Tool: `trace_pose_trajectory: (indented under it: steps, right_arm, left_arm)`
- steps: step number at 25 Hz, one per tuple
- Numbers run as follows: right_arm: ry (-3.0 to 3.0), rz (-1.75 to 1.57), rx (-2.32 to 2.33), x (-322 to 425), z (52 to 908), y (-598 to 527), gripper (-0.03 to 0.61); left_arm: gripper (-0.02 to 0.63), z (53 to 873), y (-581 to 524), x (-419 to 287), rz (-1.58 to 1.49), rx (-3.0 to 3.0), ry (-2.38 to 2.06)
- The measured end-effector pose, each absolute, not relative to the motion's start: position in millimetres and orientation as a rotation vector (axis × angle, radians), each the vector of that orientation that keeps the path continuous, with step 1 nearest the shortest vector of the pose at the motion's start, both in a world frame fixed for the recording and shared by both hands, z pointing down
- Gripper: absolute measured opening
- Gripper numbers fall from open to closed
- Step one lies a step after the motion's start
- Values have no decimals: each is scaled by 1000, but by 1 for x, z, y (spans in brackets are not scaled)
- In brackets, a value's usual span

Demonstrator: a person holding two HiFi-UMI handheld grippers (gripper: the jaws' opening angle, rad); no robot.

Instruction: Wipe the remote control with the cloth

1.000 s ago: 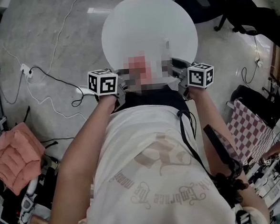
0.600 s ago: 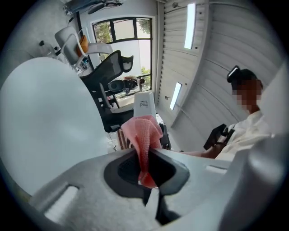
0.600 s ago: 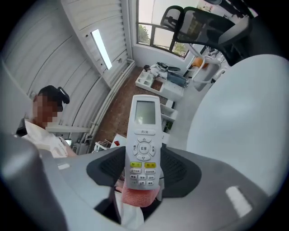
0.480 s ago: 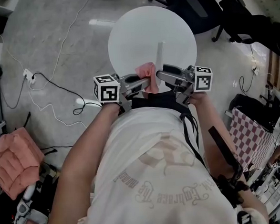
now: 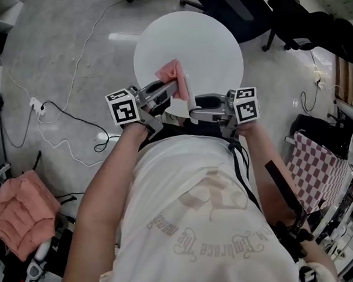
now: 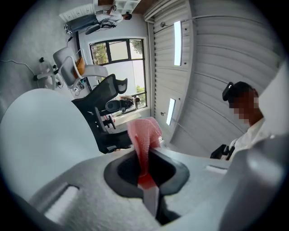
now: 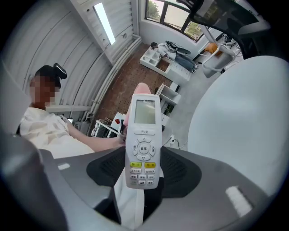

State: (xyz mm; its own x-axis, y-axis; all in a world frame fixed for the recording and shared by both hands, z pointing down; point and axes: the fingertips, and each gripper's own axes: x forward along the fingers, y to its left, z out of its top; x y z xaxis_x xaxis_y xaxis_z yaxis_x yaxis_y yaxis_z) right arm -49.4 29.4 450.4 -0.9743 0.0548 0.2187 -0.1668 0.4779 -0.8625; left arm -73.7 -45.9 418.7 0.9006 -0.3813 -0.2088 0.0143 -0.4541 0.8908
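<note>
The round white desk [image 5: 209,41] is the largest thing in the scene, and its top is seen bare. Both tools are held in the air above the near edge of the desk, and nothing of the task is resting on it.

Above the near edge, toward the right, the right hand-held gripper [image 5: 194,111] is found. It is closed on the lower end of the remote control [image 7: 143,144], whose body is pinched between the jaws at the rows of small keys. The screen and the upper keys are left free. The long axis of the remote control is carried out from the jaws, away from the person and over the desk, and the key face is turned toward this gripper's own camera.

Above the near edge, toward the left, the left hand-held gripper [image 5: 168,91] is found. It is closed on the pink cloth [image 5: 173,76], and a loose fold is left standing out past the jaws.

The cloth is seen just beside the free end of the remote control, on its left; whether they touch cannot be told. It is judged that the wiping is to be done by the left hand, with the fold drawn along the long axis toward the held end.
</note>
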Motion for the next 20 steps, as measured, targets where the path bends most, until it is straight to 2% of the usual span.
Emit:
trace_pose_trajectory:
  steps: [12, 20]
  right_arm:
    - [-2524, 1359, -11, -49, 446, 38, 249]
    - [-2621, 1472, 15, -34, 436, -9, 249]
  left_arm:
    - [18, 411, -64, -78, -491, 1966, -351]
    - [18, 438, -47, -42, -318, 1968, -350]
